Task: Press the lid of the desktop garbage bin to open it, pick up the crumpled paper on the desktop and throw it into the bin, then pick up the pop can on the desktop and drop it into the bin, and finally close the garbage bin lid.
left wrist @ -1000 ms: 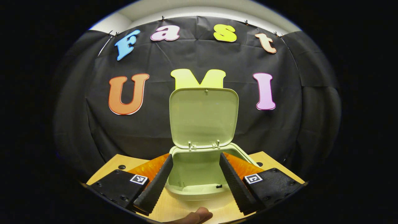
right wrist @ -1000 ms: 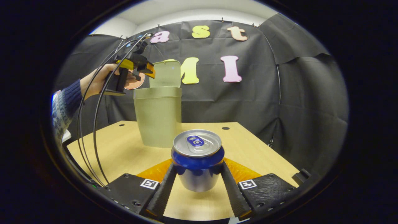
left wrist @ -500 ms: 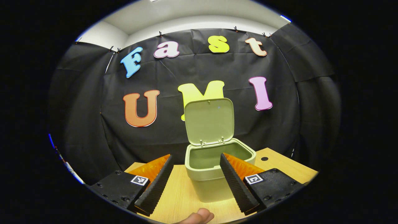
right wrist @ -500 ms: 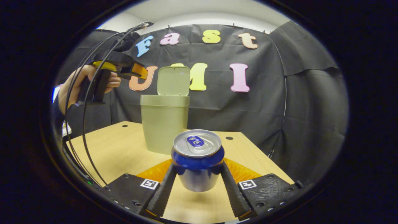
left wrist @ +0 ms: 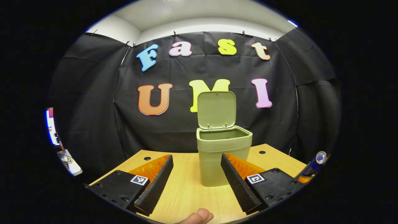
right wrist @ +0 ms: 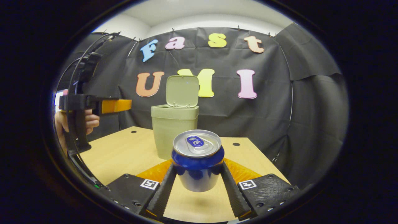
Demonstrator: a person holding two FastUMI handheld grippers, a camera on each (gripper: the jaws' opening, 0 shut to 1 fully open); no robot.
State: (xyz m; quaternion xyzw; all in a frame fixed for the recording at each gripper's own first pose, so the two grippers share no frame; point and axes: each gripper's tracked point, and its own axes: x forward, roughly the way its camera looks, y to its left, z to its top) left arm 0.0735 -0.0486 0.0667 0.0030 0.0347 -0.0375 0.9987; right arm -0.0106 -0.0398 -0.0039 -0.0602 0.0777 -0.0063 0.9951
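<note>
Bin (right wrist: 174,132) stands on the counter (right wrist: 124,152), lid (right wrist: 182,91) upright behind its opening; can (right wrist: 197,161) before the bin, between right tongs (right wrist: 196,196); left tongs (right wrist: 113,105) left of the bin.

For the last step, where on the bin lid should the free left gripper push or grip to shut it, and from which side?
Take the lid at its free top edge, reaching over from the front. It stands upright, hinged at the rear rim of the bin, so that edge gives most leverage; a forward, downward push likely swings it shut. The left gripper hangs open, clear of it.
</note>
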